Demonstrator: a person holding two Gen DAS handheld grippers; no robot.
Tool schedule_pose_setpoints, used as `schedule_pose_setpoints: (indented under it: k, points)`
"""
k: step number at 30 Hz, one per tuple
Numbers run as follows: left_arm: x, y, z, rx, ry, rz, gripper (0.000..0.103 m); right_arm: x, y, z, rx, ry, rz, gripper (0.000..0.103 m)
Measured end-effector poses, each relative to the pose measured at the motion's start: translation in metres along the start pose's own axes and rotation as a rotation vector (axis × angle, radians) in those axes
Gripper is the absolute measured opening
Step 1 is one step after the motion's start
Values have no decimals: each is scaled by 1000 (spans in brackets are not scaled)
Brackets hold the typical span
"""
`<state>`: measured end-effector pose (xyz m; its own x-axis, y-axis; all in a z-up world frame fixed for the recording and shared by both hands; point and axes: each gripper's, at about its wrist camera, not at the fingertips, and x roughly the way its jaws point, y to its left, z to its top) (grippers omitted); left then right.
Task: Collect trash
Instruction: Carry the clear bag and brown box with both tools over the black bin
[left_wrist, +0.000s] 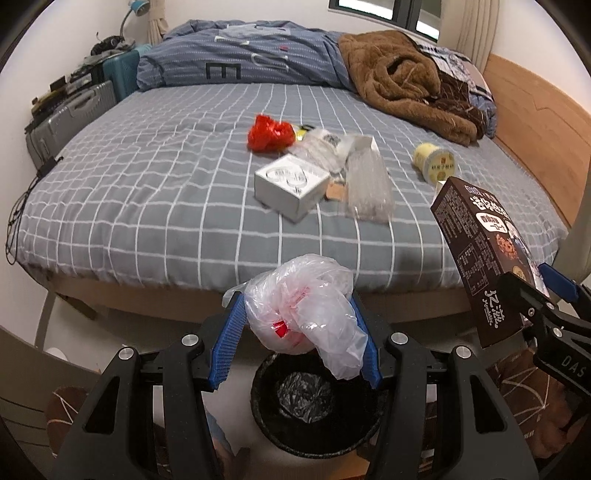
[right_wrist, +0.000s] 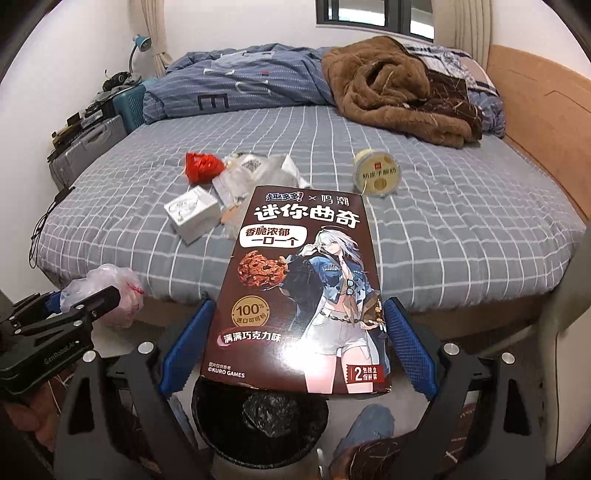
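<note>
My left gripper (left_wrist: 297, 314) is shut on a crumpled clear plastic bag (left_wrist: 306, 314) and holds it above a black trash bin (left_wrist: 314, 413) lined with a dark bag. My right gripper (right_wrist: 299, 332) is shut on a brown cookie box (right_wrist: 299, 291) and holds it above the same bin (right_wrist: 258, 421). The box also shows in the left wrist view (left_wrist: 484, 254). On the bed lie a red wrapper (left_wrist: 269, 133), a white box (left_wrist: 291, 182), clear plastic packaging (left_wrist: 365, 181) and a yellow cup (left_wrist: 434, 162).
The bed (left_wrist: 147, 192) has a grey checked sheet, a blue duvet (left_wrist: 240, 55) and a brown blanket (left_wrist: 402, 81) at the back. Suitcases (left_wrist: 70, 118) stand at the left wall. A wooden headboard (left_wrist: 535, 110) is on the right.
</note>
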<state>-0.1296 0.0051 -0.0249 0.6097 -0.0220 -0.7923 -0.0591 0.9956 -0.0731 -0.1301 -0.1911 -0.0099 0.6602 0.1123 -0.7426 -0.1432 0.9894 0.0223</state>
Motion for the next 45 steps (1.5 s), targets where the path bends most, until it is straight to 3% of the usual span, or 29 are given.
schedule_pose_setpoints:
  k: [22, 45]
  points:
    - [38, 4, -52, 23, 119, 12, 54, 34, 6, -62, -34, 142, 16, 88]
    - [94, 19, -83, 16, 220, 8, 54, 86, 20, -99, -48, 291, 45, 88]
